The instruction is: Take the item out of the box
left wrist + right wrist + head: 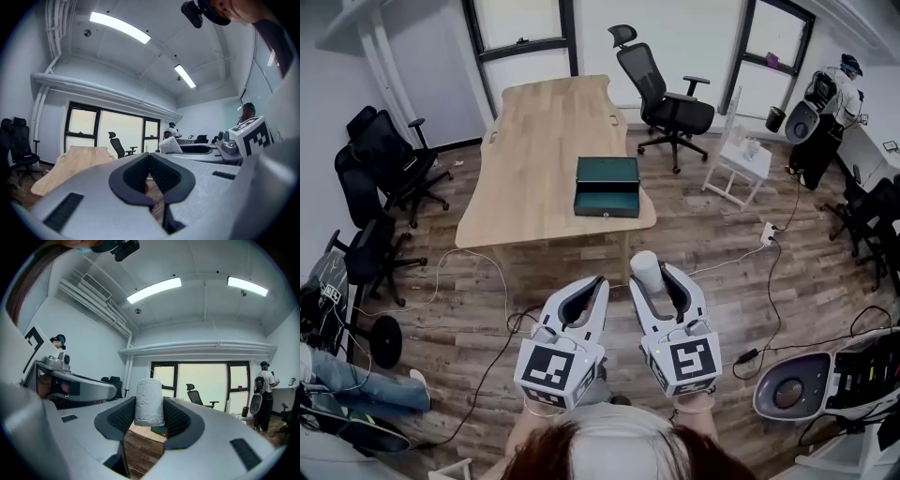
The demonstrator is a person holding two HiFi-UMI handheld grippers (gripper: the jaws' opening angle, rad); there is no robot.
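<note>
The dark green box (607,186) stands open near the front right corner of the wooden table (539,141). I can't see anything inside it from here. Both grippers hang over the floor, well short of the table's front edge. My right gripper (650,278) is shut on a white wrapped cylinder (644,269), held upright. In the right gripper view the cylinder (149,401) fills the gap of that gripper (149,414), with the green box (159,431) small beneath it. My left gripper (592,287) is beside it, its jaws together and empty (150,161).
Black office chairs stand at the left (380,159) and behind the table (666,98). A white side stand (739,164) is to the right. Cables (478,281) trail across the wood floor. A round grey device (792,386) sits bottom right. A person (263,392) stands by the windows.
</note>
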